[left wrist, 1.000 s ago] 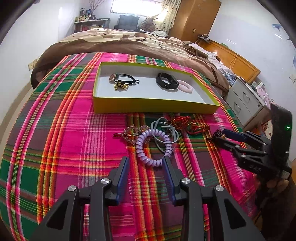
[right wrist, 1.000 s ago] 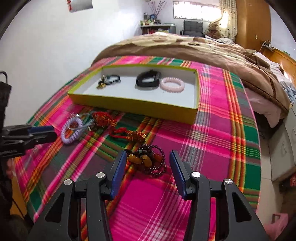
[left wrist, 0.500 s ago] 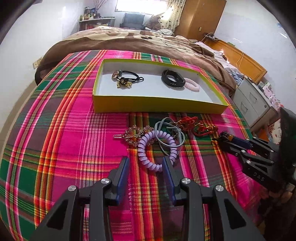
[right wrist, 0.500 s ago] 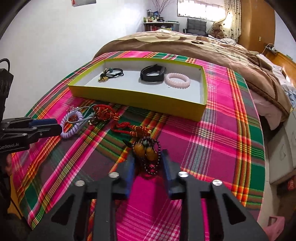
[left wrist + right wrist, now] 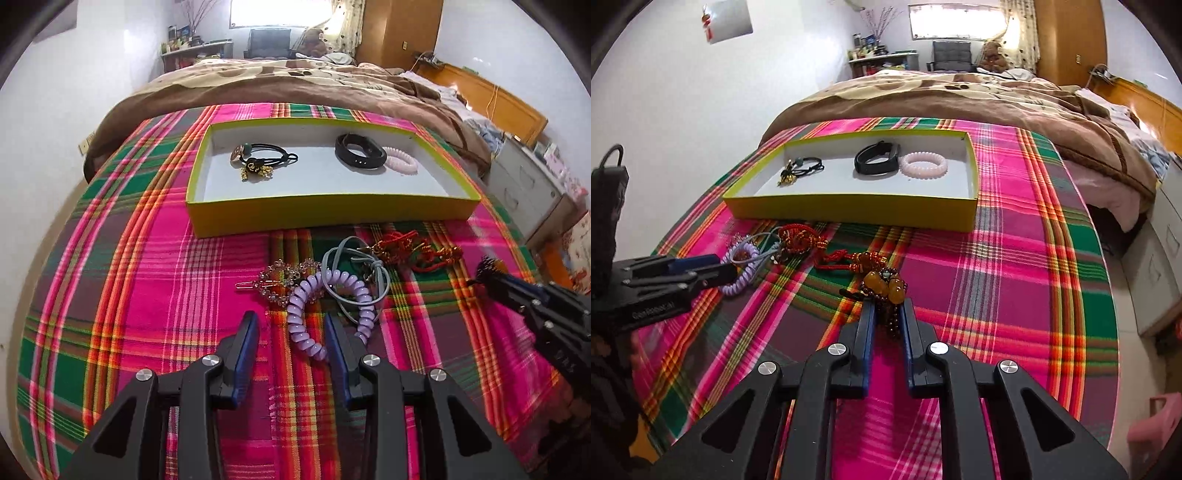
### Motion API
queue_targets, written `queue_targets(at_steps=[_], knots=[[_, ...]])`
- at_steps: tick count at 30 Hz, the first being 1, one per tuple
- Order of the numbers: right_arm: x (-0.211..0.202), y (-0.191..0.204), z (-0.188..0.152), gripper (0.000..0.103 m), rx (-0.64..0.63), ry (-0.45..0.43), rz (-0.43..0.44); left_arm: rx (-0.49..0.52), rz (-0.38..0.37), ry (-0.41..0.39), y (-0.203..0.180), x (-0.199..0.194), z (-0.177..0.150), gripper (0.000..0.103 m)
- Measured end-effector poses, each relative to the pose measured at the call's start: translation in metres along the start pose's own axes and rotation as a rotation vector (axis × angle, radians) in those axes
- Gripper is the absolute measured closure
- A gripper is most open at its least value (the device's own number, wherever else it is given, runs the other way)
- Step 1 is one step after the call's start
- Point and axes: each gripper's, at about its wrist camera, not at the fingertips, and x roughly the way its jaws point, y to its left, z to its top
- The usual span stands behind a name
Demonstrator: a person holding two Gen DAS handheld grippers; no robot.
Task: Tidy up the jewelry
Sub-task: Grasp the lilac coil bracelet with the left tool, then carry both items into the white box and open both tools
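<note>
Right hand-held gripper [image 5: 888, 314] jaws just closed, clenching dark bead bracelet [image 5: 886, 291] seemingly off the plaid blanket [image 5: 1015, 266], left hand-held gripper [image 5: 291, 332] released, straddling lilac coil hair tie [image 5: 325, 306].

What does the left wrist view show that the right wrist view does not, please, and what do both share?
Only the left wrist view shows the sparkly hair clip clearly, beside the purple coil hair tie that lies between the open left gripper fingers.

Only the right wrist view shows the amber beads of the dark bead bracelet that the right gripper has just closed on.

Both show the yellow box holding a black band, a pink bracelet and a black hair tie.
</note>
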Motion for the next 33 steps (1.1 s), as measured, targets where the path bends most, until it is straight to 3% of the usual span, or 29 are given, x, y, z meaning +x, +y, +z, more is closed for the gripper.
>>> queue_targets(at_steps=[3,10,20,33], knots=[[-0.003,0.003,-0.002,0.09,0.021,-0.01,0.005,0.039,0.028,-0.007,-0.005,-0.001,-0.004,0.074],[-0.005,0.009,-0.007,0.09,0.067,-0.017,0.01,0.048,-0.019,-0.019,0.005,-0.007,-0.01,0.092],[-0.011,0.02,-0.01,0.09,0.096,-0.033,-0.003,0.037,-0.06,-0.057,0.021,-0.02,-0.022,0.094],[-0.02,0.026,-0.008,0.09,0.107,-0.063,-0.024,0.023,-0.082,-0.111,0.03,-0.041,-0.015,0.094]])
